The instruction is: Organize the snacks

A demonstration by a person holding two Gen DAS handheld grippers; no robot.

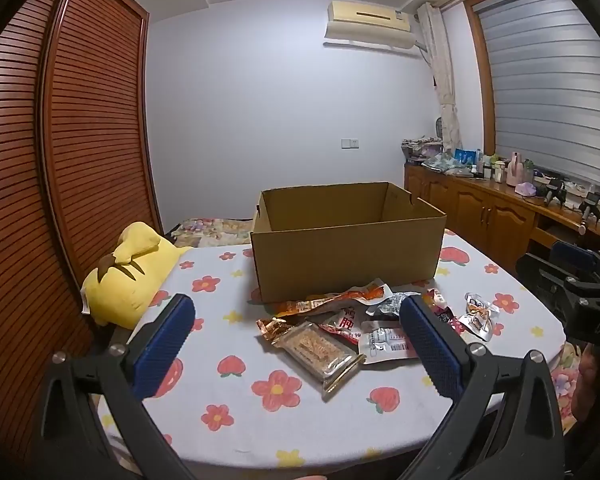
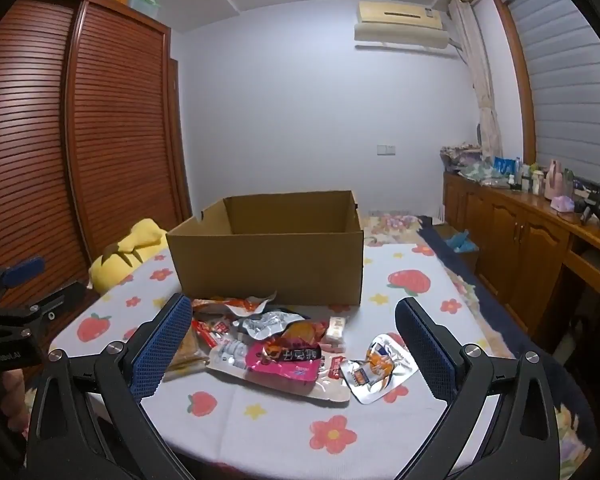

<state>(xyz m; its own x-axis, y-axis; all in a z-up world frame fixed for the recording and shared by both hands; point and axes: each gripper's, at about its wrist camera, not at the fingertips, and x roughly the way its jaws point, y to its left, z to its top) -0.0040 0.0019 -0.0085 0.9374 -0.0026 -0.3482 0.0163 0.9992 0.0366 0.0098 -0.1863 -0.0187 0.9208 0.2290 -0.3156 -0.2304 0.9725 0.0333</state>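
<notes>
Snack packets lie in a loose heap on the flowered table cover, just in front of the open cardboard box, while the left gripper and the right gripper both hover above them, jaws wide apart and holding nothing.

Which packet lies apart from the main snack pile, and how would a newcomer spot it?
Start at the open cardboard box on the flowered tablecloth. The snack pile lies in front of it. Right of the pile, slightly apart, is a small silver packet with orange print, the rightmost one, unlike the pink pouch beside it.
</notes>
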